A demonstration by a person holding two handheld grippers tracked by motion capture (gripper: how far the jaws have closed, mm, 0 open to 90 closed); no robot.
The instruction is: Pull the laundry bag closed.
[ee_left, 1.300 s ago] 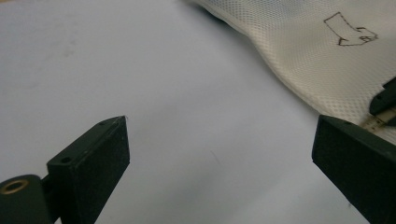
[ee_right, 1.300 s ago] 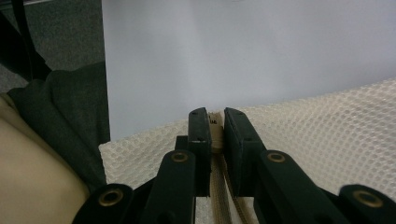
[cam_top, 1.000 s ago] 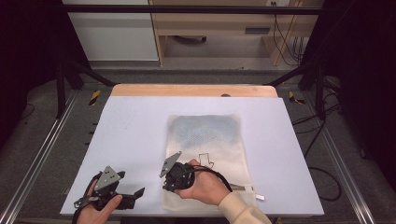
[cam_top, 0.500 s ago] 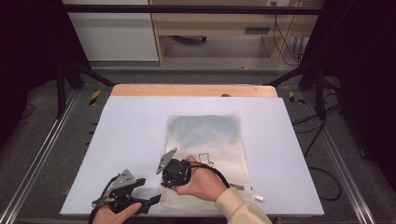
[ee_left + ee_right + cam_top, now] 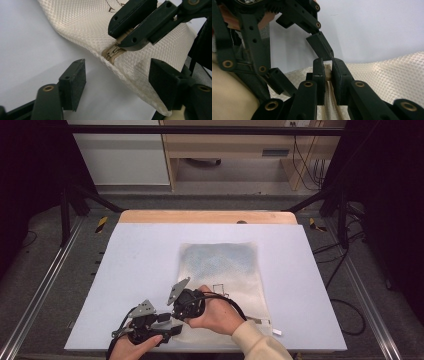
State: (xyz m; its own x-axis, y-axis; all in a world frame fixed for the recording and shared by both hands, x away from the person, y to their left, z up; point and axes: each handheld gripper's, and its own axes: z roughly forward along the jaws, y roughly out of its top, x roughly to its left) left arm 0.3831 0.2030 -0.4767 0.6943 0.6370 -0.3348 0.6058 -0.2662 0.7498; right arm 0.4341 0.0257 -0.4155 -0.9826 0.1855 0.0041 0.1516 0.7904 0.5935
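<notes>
White and flat, the bench (image 5: 150,270) stands on a grey floor, with a wooden edge at its far side and dark frame posts around it. On the bench lies a cream mesh bag (image 5: 220,265), its far part flat in the middle of the bench and its near corner lifted at the front edge.

In the high view both hands come in from the bottom. The right gripper (image 5: 181,311) is at the near left corner of the bag, and the hand covers most of it, so its jaws are hard to see there. In the right gripper view its two jaws are pressed together on the zipper (image 5: 328,75), a beige strip that runs down between them; the end of the zipper is hidden by the jaws. The left gripper view shows the same pinch from the other side, with the zipper pull (image 5: 113,52) just below the right gripper's jaws.

The left gripper (image 5: 116,82) has its jaws spread wide, one over the white bench and one over the mesh edge. The bag edge passes between them. The lower part of the bag is cut off by the picture border.
</notes>
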